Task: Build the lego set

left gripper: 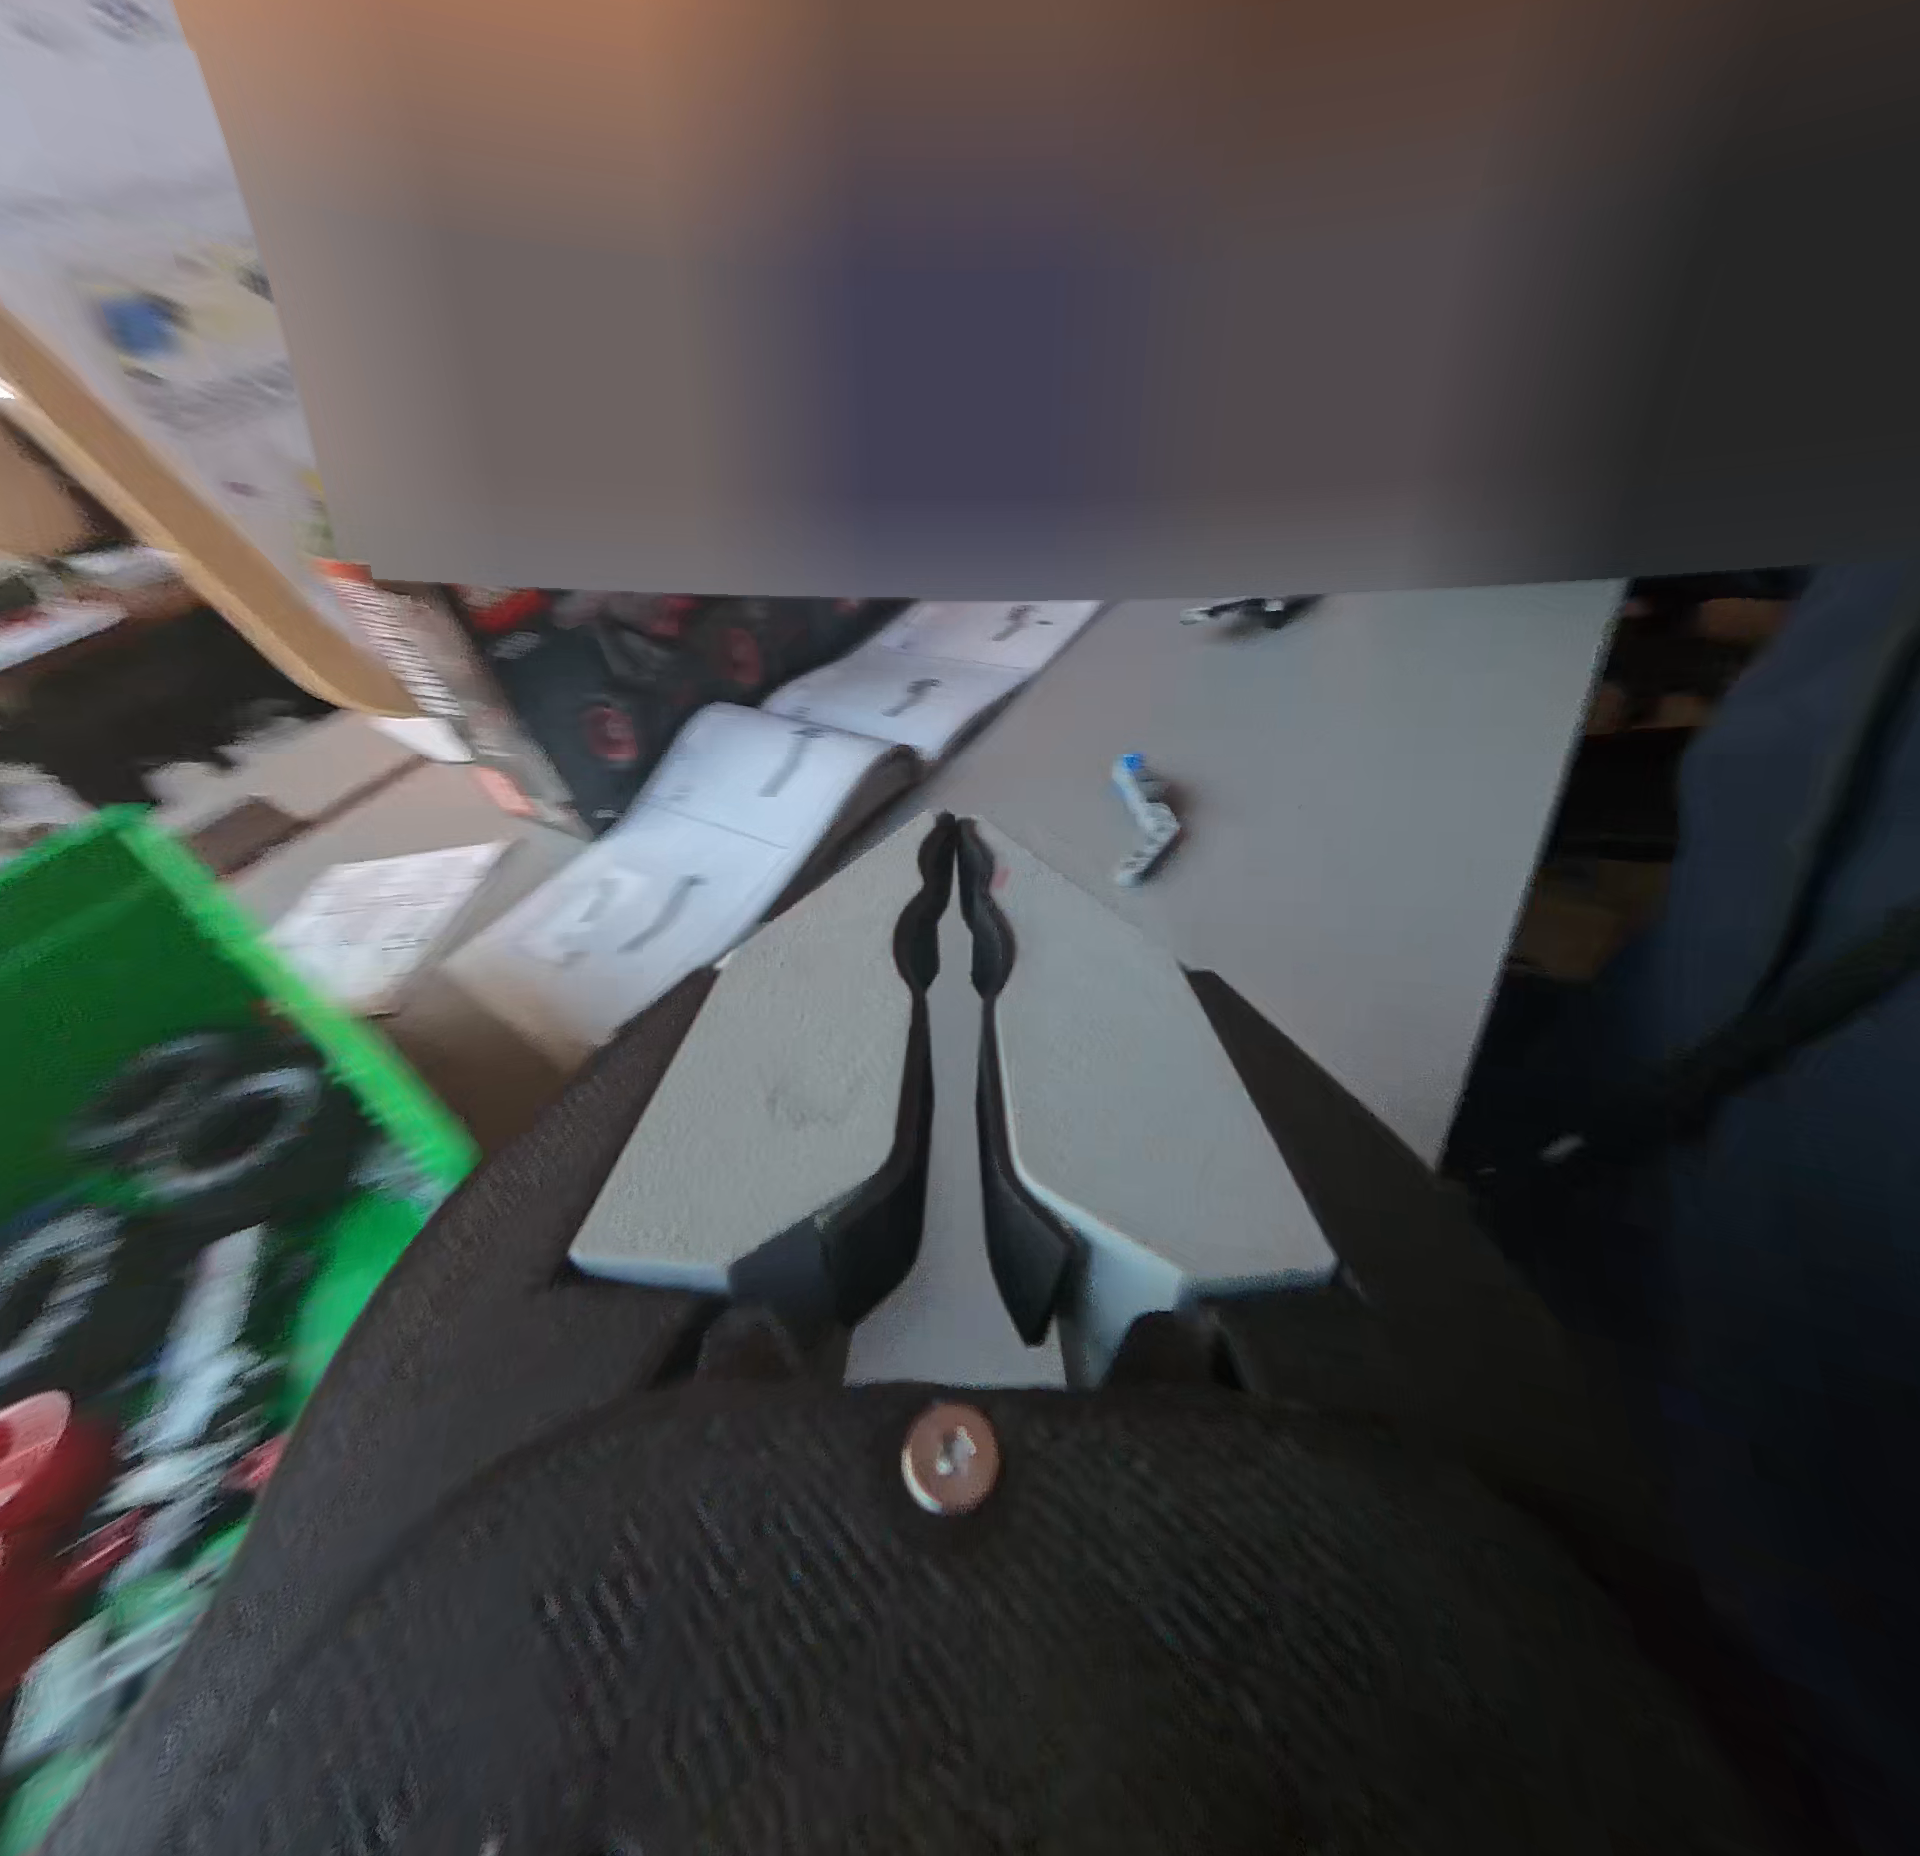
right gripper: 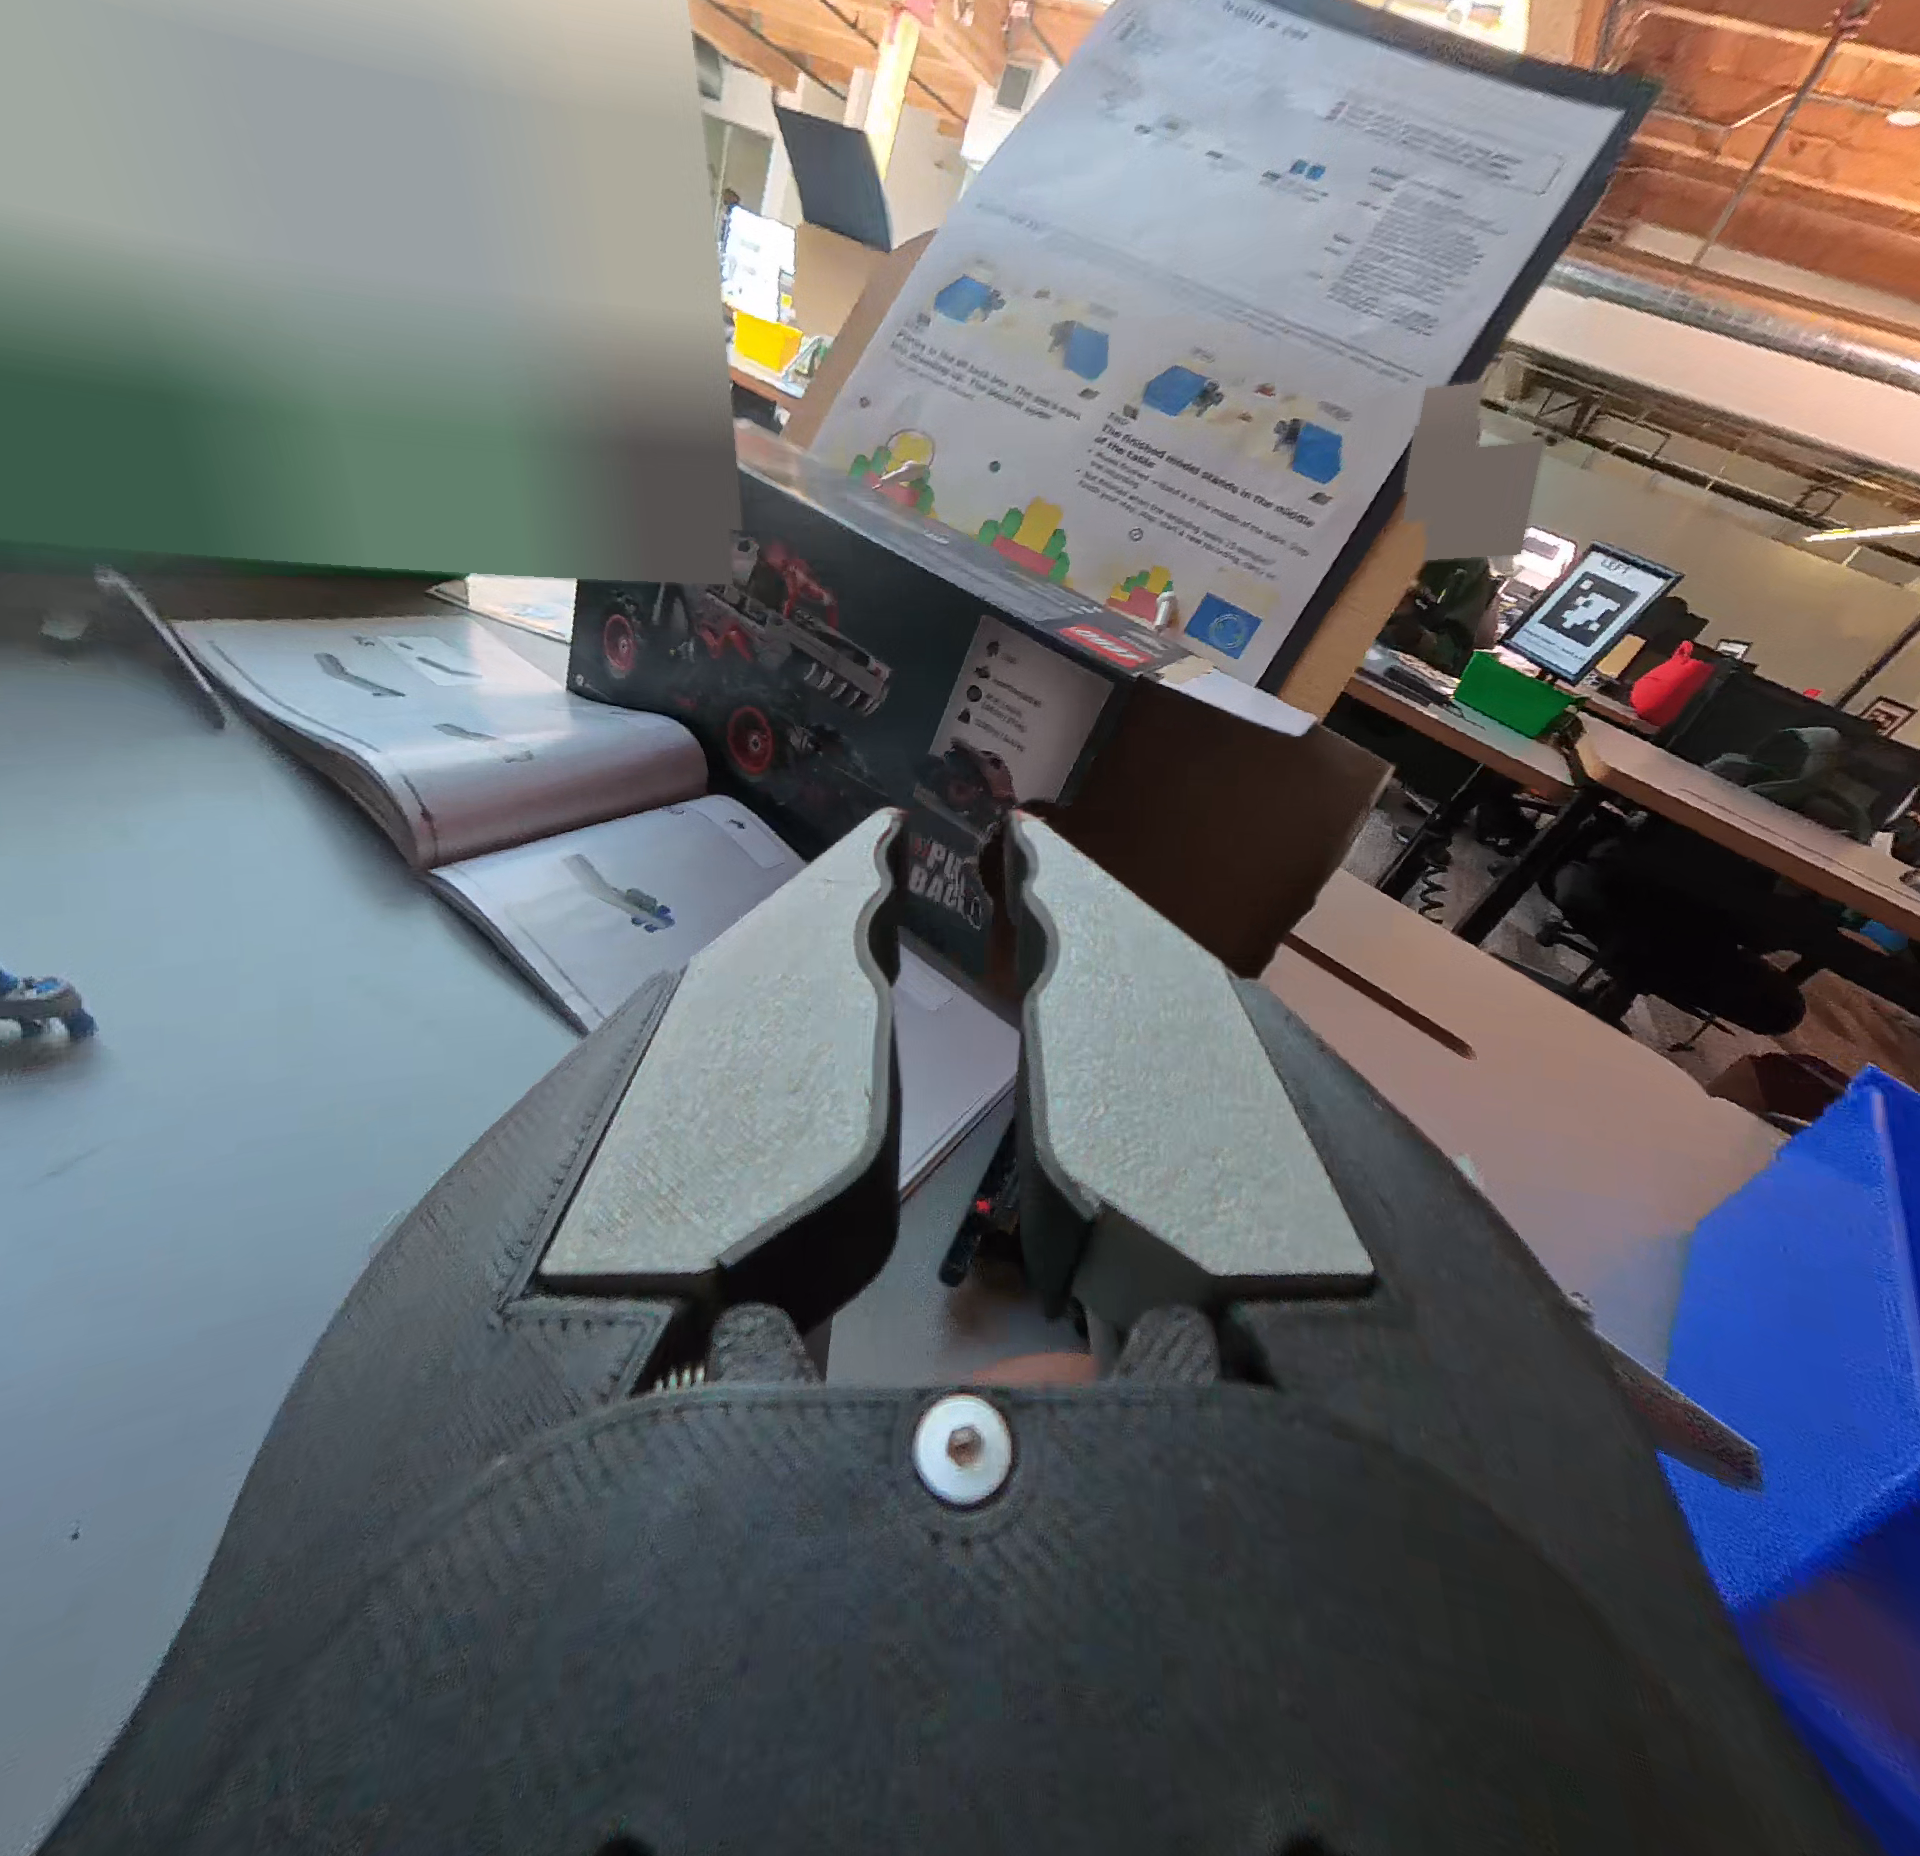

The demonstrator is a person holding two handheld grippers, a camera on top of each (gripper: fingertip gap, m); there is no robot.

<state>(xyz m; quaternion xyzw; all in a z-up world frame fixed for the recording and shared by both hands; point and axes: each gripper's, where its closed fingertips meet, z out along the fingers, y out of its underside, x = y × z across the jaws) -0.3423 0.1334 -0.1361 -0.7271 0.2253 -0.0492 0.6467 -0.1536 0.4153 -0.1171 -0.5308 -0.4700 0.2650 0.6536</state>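
Note:
My left gripper (left gripper: 956, 827) is shut, its black pads together with nothing between them, held above the grey table (left gripper: 1351, 923). A small white-grey lego beam with blue pins (left gripper: 1145, 819) lies on the table just right of its tips; the same beam shows at the left edge of the right wrist view (right gripper: 36, 1006). Another small dark-and-white assembly (left gripper: 1242, 611) lies farther off. My right gripper (right gripper: 951, 830) is open, and nothing shows between its tips. It points at the dark lego box (right gripper: 790, 663). The open instruction booklet (right gripper: 499, 767) lies to its left.
The booklet (left gripper: 790, 767) and box (left gripper: 623, 684) lie left of my left gripper. A green bin (left gripper: 156, 1079) of parts is at the near left. A blue bin (right gripper: 1818, 1339) is at the right. A printed sheet on a board (right gripper: 1195, 300) leans behind the box. Left tips to right tips: about 35 centimeters.

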